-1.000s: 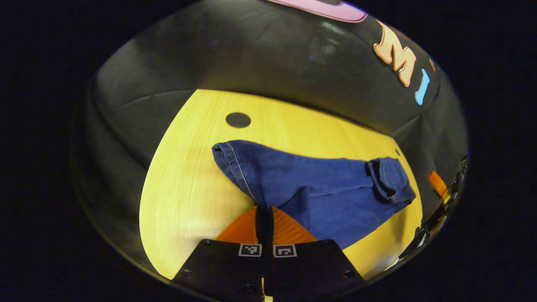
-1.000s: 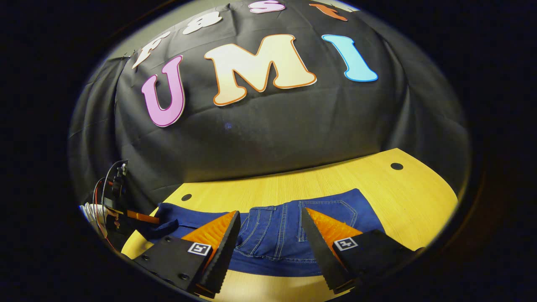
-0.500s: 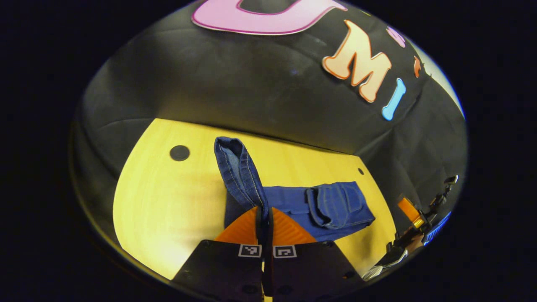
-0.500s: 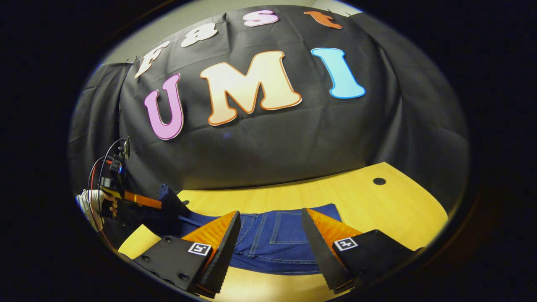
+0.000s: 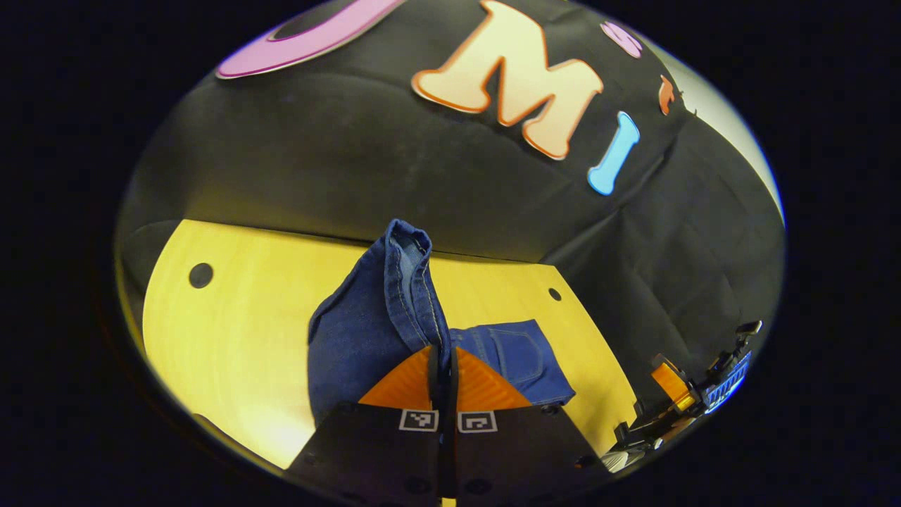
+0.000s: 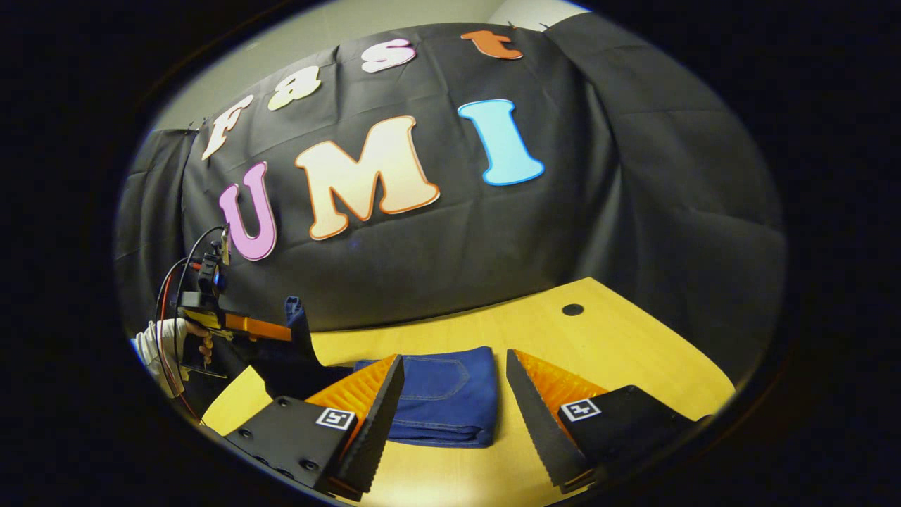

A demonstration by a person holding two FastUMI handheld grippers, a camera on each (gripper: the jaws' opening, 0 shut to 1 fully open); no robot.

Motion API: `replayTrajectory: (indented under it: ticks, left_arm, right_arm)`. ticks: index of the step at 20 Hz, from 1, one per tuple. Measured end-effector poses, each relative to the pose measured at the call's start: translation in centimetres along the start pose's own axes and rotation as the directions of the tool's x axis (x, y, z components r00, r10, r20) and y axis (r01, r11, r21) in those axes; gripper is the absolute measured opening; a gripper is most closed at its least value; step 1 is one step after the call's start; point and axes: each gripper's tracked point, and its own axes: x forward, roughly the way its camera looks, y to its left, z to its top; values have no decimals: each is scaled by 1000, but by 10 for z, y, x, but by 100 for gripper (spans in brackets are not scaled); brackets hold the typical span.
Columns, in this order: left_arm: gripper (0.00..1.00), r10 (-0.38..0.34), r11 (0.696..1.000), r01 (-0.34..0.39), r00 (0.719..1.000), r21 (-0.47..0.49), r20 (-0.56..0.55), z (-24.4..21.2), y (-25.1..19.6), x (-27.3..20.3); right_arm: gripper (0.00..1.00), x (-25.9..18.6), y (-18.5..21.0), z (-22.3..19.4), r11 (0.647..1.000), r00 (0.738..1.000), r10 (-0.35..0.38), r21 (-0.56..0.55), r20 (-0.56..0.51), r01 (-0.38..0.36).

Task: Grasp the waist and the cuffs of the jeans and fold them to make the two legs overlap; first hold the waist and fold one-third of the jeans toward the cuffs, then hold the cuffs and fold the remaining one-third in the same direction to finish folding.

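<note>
Dark blue jeans (image 5: 366,331) lie on the yellow wooden table (image 5: 246,317). My left gripper (image 5: 443,359) is shut on the cuff end, which stands lifted above the table, hem (image 5: 407,243) upward. The folded waist part with a back pocket (image 5: 517,355) rests flat beyond it. In the right gripper view, the folded jeans (image 6: 440,401) lie between and just beyond my open right gripper (image 6: 450,415), which touches nothing. The left gripper (image 6: 267,328) shows at far left there, a hand (image 6: 165,345) holding it, with dark denim (image 6: 299,352) hanging from it.
Black cloth walls close in the table's back and sides. Round dark holes (image 5: 200,274) (image 5: 555,293) mark the tabletop near its far corners, one also in the right gripper view (image 6: 572,309). The right gripper and its hand show at the right edge (image 5: 676,394).
The left gripper has raised the cuffs off the table and carried them toward the folded waist. The right gripper has drawn back and stayed open.
</note>
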Motion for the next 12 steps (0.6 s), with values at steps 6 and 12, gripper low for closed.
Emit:
replayTrajectory:
  ticks: [6,12]
  left_arm:
    - [0,-24,999,24,1000,35,-20,-12,-68,67]
    - [0,89,993,-83,992,79,-84,-58,-89,132]
  right_arm:
    - [90,-26,-52,7,999,999,-40,0,-2,40]
    - [90,-39,-83,10,999,999,-49,-13,-10,48]
